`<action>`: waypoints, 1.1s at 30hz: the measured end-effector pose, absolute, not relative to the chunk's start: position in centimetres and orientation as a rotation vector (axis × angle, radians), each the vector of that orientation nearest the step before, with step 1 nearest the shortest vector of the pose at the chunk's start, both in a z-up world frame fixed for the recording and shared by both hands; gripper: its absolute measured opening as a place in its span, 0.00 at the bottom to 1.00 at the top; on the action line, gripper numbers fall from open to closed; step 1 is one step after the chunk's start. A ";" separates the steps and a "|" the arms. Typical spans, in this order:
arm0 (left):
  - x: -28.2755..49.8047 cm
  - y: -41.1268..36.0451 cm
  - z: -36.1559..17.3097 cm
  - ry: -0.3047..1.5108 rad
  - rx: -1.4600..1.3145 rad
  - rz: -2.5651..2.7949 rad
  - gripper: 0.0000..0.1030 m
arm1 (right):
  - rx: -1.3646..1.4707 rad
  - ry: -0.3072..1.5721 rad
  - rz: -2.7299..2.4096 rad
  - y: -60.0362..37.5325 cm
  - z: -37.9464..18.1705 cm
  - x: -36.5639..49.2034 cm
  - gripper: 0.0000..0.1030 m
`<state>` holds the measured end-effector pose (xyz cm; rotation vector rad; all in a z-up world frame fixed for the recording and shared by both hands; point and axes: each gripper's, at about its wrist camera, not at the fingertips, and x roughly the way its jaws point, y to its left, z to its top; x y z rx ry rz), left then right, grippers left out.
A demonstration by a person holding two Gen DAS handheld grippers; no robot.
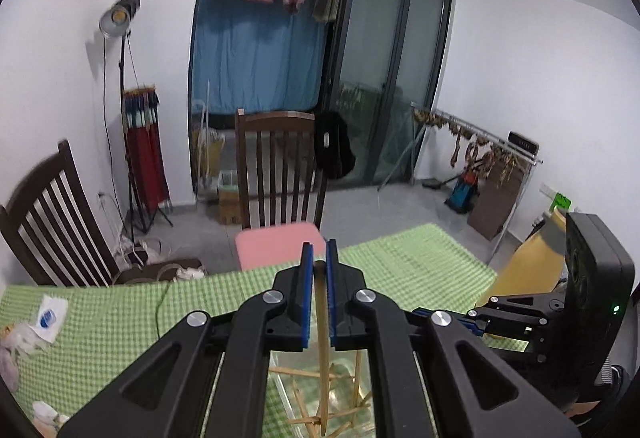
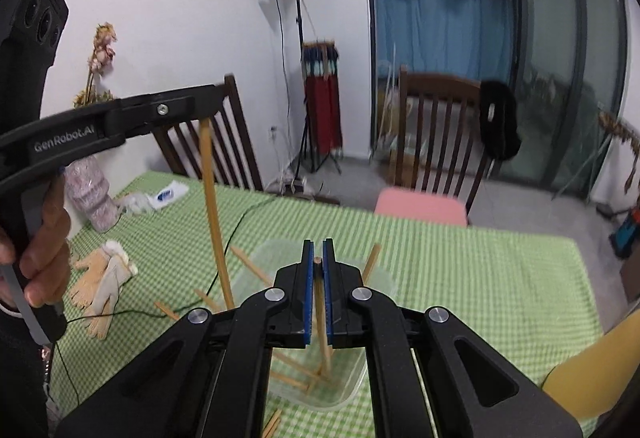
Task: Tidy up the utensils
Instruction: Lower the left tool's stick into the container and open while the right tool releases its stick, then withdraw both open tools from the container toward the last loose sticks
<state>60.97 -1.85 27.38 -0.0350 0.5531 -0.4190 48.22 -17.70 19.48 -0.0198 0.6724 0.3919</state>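
A clear plastic container [image 2: 376,284] sits on the green checked table with several wooden chopsticks [image 2: 252,264] leaning in and around it. My left gripper [image 1: 319,258] is shut on one chopstick [image 1: 323,350], held upright with its tip down in the container [image 1: 280,382]. The right wrist view shows that gripper [image 2: 202,120] from the side with its chopstick [image 2: 216,222] hanging down. My right gripper [image 2: 317,256] is shut on another chopstick [image 2: 322,326], also pointing down into the container.
The green checked tablecloth [image 2: 460,278] covers the table. Work gloves [image 2: 102,278], a thin black cable [image 2: 240,220], a white packet [image 2: 166,194] and a wrapped vase of dried flowers [image 2: 90,194] lie at the left. Wooden chairs [image 2: 440,134] stand beyond, one with a pink cushion [image 1: 276,244].
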 end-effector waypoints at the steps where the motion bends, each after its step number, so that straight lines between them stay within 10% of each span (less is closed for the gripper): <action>1: 61.3 -2.1 26.6 0.570 -0.033 -0.421 0.03 | -0.012 0.689 0.400 -17.7 18.8 48.4 0.04; 18: 55.5 -0.8 21.8 0.624 0.022 -0.364 0.19 | 0.061 0.662 0.304 -22.4 20.2 44.5 0.23; 33: 36.6 2.4 21.9 0.447 0.012 -0.254 0.57 | 0.015 0.529 0.265 -22.8 21.4 33.6 0.55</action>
